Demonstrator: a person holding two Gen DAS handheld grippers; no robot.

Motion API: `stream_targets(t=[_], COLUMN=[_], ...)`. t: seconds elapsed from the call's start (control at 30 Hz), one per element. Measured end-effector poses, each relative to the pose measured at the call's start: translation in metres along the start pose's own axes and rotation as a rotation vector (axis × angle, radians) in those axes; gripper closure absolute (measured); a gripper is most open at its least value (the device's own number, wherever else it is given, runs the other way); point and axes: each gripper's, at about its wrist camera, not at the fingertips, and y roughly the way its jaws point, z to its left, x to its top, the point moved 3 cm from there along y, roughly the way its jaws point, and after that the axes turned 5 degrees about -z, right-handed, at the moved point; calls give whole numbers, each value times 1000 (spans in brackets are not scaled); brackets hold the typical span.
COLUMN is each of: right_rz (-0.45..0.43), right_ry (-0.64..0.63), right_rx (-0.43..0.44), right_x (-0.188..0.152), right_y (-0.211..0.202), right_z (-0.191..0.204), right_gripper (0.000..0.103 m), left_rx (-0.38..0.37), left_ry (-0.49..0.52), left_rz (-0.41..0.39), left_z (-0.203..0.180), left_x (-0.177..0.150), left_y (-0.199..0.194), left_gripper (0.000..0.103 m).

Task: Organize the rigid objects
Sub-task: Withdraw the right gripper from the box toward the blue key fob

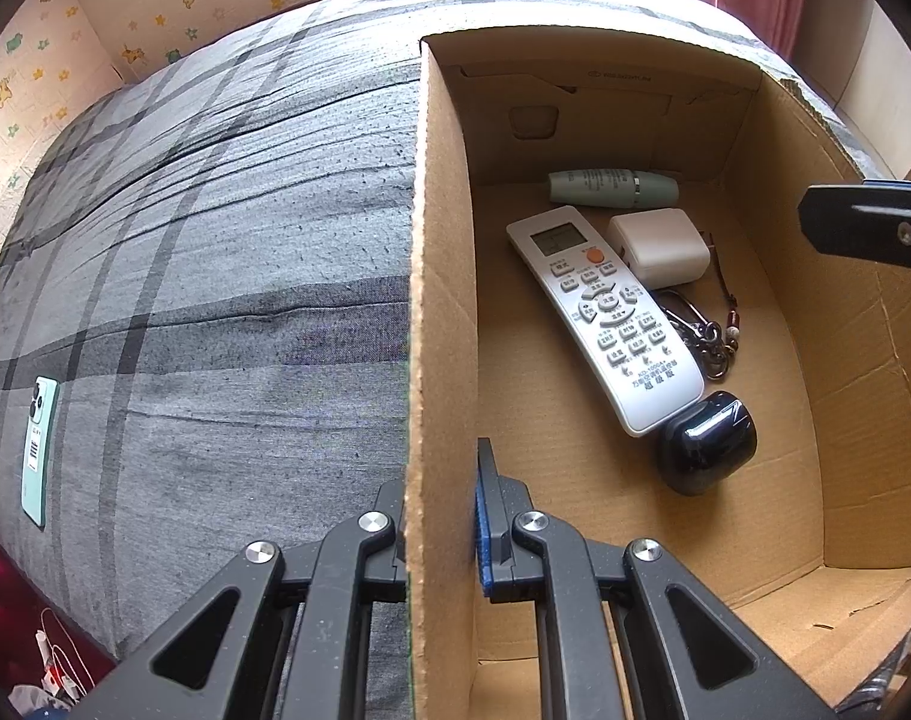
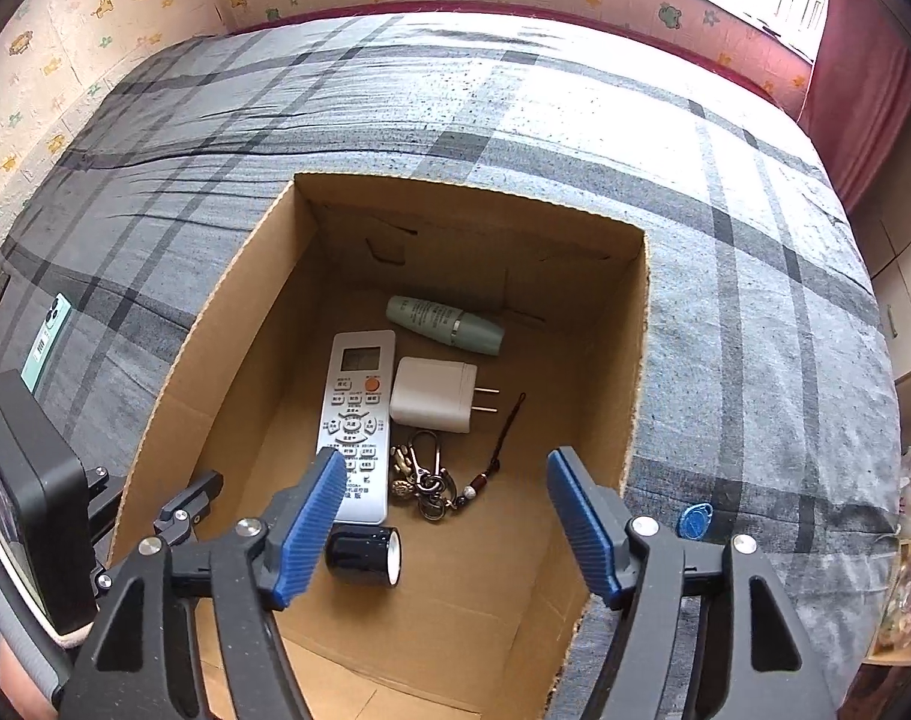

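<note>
An open cardboard box stands on a grey plaid bed. My left gripper is shut on the box's left wall, one finger outside and the blue pad inside. On the box floor lie a white remote, a white plug charger, a pale green bottle, a keychain and a glossy black case. Above the near end of the box my right gripper hangs open and holds nothing. The black case lies just beyond its left pad.
A mint green phone lies on the bed left of the box. A blue key tag rests on the bed right of the box. Papered walls and a red curtain border the bed.
</note>
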Motion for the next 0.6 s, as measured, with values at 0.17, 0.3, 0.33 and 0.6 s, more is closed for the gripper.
stream_targets(t=[0.17, 0.3, 0.33, 0.6], right_rz=[-20, -53, -59, -89], right_ry=[43, 51, 53, 100], right_rx=[38, 15, 7, -64], right_x=[1, 4, 5, 3], right_y=[-16, -29, -32, -46], right_z=[-14, -26, -30, -71], right_gripper=[11, 3, 2, 0], left_rx=[0, 2, 0, -2], left_ry=[-1, 2, 0, 0], left_rz=[0, 0, 0, 0], left_z=[0, -1, -1, 0], left_x=[0, 0, 0, 1], left_y=[0, 0, -1, -1], left_gripper=[91, 91, 91, 91])
